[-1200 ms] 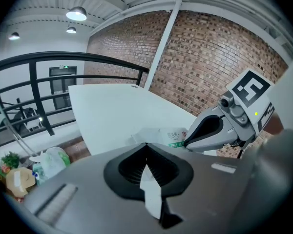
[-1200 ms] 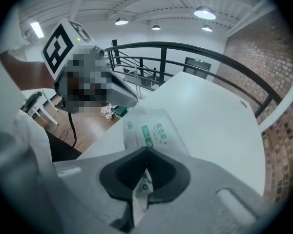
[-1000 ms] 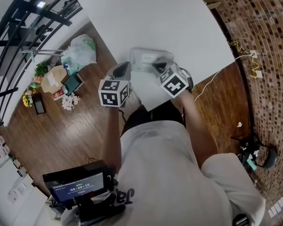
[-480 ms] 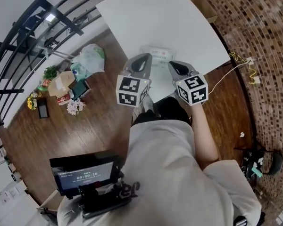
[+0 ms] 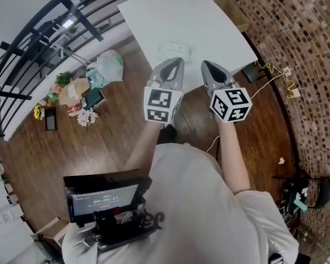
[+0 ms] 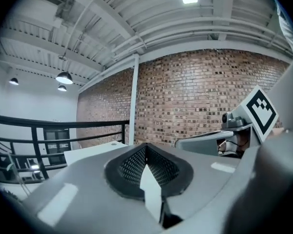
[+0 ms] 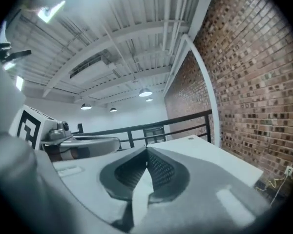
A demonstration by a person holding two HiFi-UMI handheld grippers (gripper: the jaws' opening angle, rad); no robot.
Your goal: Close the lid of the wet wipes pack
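In the head view, the wet wipes pack, pale with a greenish tint, lies flat on the white table near its front edge. It is too small to tell how its lid stands. Both grippers are raised above the table, clear of the pack and side by side. My left gripper is shut with nothing in it, and its pads meet at the tip. My right gripper is also shut and empty, pads together. Each gripper view looks level across the room, and the pack is out of sight in both.
A black railing runs along the left, a brick wall along the right. On the wooden floor lie a plastic bag, a cardboard box and a yellow cable. A screen hangs at the person's chest.
Both grippers were at the pack on the table a second ago. They have since come off it and risen toward the camera, still shut. The pack stays on the table.
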